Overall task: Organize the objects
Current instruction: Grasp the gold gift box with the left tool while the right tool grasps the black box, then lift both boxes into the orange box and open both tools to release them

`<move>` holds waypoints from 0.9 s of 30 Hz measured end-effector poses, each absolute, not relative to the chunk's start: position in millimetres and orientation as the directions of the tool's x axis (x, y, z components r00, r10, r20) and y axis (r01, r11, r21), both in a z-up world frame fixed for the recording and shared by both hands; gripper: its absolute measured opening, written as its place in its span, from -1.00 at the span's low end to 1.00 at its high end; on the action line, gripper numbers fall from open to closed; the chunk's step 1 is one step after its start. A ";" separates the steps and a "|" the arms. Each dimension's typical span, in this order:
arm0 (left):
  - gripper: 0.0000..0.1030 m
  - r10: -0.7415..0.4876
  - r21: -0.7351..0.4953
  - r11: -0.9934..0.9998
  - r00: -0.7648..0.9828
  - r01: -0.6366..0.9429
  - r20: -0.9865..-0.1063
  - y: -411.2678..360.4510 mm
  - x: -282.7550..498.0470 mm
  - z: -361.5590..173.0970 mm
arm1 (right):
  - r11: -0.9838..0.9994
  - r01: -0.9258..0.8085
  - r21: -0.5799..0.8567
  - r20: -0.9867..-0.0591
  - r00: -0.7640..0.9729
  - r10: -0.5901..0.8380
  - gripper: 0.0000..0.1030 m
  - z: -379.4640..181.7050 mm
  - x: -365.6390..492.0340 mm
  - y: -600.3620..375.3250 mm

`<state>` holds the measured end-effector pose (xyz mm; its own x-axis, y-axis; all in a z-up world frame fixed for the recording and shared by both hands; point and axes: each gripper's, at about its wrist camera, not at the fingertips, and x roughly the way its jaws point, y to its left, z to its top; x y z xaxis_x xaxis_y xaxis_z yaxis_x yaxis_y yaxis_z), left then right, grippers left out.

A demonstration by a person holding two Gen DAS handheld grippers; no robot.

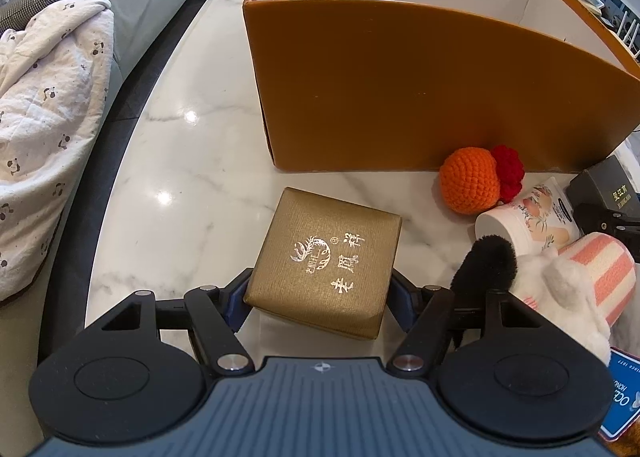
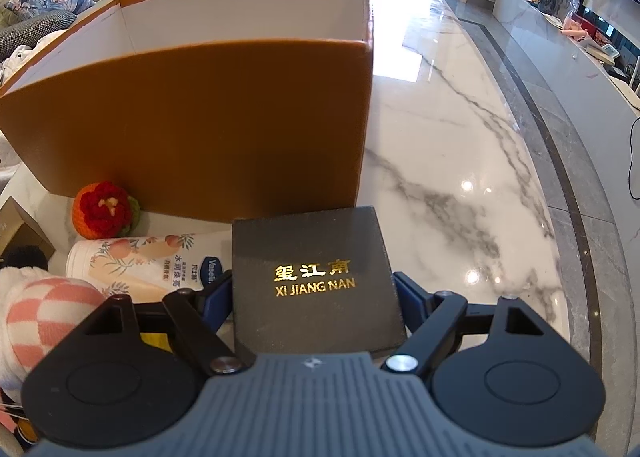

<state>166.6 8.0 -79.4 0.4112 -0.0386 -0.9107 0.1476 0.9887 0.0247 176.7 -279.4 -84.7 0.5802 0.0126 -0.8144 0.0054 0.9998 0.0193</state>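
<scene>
My left gripper [image 1: 320, 297] is shut on a gold jewellery box [image 1: 326, 261] with silver characters, just in front of the big orange cardboard box [image 1: 400, 89]. My right gripper [image 2: 316, 297] is shut on a black box [image 2: 312, 281] with gold "XI JIANG NAN" lettering, near the orange box's [image 2: 200, 117] right front corner. The black box also shows in the left wrist view [image 1: 604, 189]. The orange box is open on top; its floor is hidden.
A crocheted orange ball with a red flower [image 1: 472, 177] [image 2: 104, 211], a white lotion tube [image 1: 528, 217] [image 2: 148, 261] and a pink-striped plush toy [image 1: 580, 285] [image 2: 44, 309] lie between the grippers on the marble table [image 1: 180, 161]. A sofa with a blanket [image 1: 48, 97] lies left.
</scene>
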 end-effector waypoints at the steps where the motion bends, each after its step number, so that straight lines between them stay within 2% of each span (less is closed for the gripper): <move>1: 0.56 -0.039 0.024 0.989 0.412 0.148 -0.910 8.3 166.7 -79.8 | 1.000 0.007 0.017 -0.817 0.576 0.010 0.69 -85.1 176.8 -279.0; 4: 0.57 -0.040 0.025 0.989 0.416 0.148 -0.908 8.7 166.0 -80.3 | 0.999 0.016 0.028 -0.821 0.570 0.014 0.86 -87.9 177.3 -281.4; 11: 0.57 -0.043 0.023 0.989 0.426 0.148 -0.904 9.2 163.6 -80.2 | 1.000 0.018 0.024 -0.816 0.578 0.009 0.87 -88.5 176.6 -279.6; 12: 0.56 -0.043 0.024 0.989 0.427 0.149 -0.903 9.0 163.4 -80.0 | 1.000 0.020 0.024 -0.816 0.578 0.008 0.86 -88.3 176.4 -279.6; 14: 0.50 -0.048 0.019 0.988 0.424 0.153 -0.905 8.8 163.5 -79.0 | 1.000 0.015 0.000 -0.804 0.594 -0.009 0.55 -85.9 173.4 -277.3; 15: 0.49 -0.046 0.020 0.988 0.420 0.152 -0.907 8.6 163.9 -78.5 | 1.000 0.014 -0.009 -0.803 0.596 -0.015 0.49 -84.6 172.7 -277.1; 19: 0.49 -0.046 0.014 0.990 0.412 0.141 -0.910 10.8 164.3 -77.0 | 0.999 0.017 0.040 -0.797 0.603 0.022 0.48 -81.1 168.2 -282.0; 27: 0.47 -0.046 0.015 0.990 0.422 0.140 -0.906 12.7 159.3 -71.1 | 0.999 -0.004 0.039 -0.775 0.631 0.033 0.48 -67.8 156.0 -278.3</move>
